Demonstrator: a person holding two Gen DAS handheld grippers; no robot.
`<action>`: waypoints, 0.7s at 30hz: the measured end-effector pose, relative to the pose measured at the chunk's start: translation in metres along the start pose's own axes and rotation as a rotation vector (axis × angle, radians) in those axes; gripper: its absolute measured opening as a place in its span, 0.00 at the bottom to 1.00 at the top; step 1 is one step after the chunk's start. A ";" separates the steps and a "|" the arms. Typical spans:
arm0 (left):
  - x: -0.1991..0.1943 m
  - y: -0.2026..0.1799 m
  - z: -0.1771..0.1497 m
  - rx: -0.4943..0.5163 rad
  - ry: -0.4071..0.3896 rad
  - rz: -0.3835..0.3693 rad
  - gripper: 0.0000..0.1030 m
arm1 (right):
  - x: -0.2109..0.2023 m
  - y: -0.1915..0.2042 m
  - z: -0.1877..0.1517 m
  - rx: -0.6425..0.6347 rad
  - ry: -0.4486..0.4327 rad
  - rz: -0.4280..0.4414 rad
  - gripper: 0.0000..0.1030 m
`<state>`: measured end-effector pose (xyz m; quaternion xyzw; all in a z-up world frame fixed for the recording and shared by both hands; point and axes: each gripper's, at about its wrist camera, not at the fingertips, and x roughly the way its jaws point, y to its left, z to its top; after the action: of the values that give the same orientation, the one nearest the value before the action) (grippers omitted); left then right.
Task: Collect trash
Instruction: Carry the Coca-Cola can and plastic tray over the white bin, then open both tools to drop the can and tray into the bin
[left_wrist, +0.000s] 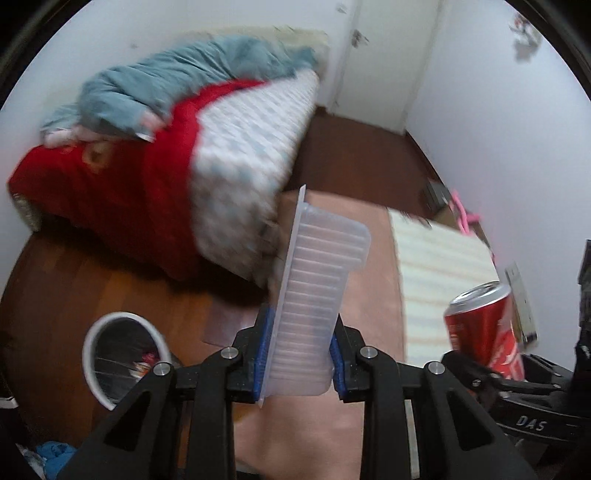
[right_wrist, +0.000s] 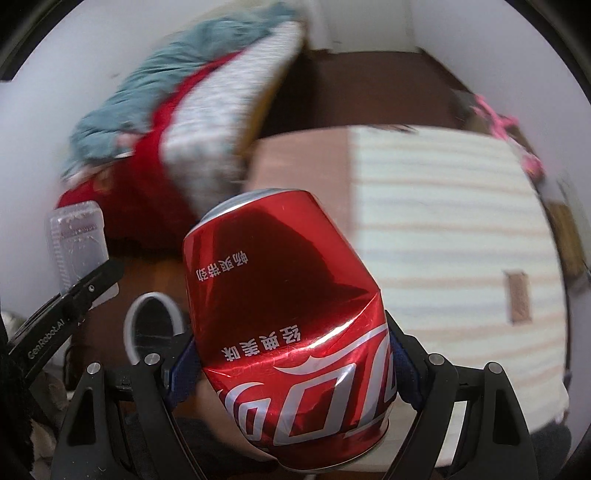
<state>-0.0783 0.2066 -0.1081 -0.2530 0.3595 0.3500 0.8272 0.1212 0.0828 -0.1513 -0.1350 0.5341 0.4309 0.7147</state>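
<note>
The left tongs (left_wrist: 299, 363) are closed narrowly on a clear ribbed plastic tray (left_wrist: 317, 295), their blue pads (left_wrist: 263, 354) pressing its two faces so it stands on edge, sticking out ahead of them. The right tongs (right_wrist: 291, 373) stand wide, clamped on a dented red cola can (right_wrist: 291, 317) whose top points away from them. Below and left of both tongs a white-rimmed waste bin (left_wrist: 122, 354) sits on the brown wooden floor (left_wrist: 74, 280), with some litter inside. Beyond the tongs lies a pinkish mat (left_wrist: 373, 258), and to its right a pale striped mat (right_wrist: 443, 229). Farther off to the left is a bed (left_wrist: 251, 147) with a red blanket (left_wrist: 110, 184) and a grey-blue quilt (left_wrist: 192, 74), against white walls (left_wrist: 498, 110).
</note>
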 end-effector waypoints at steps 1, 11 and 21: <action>-0.009 0.014 0.003 -0.012 -0.015 0.016 0.23 | 0.001 0.017 0.004 -0.026 -0.002 0.018 0.84; -0.029 0.198 -0.014 -0.250 0.016 0.143 0.23 | 0.082 0.220 0.007 -0.283 0.122 0.183 0.84; 0.090 0.355 -0.092 -0.570 0.309 0.073 0.24 | 0.276 0.331 -0.049 -0.436 0.425 0.129 0.84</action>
<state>-0.3421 0.4027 -0.2931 -0.5116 0.3773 0.4232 0.6456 -0.1463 0.3772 -0.3243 -0.3380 0.5740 0.5418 0.5126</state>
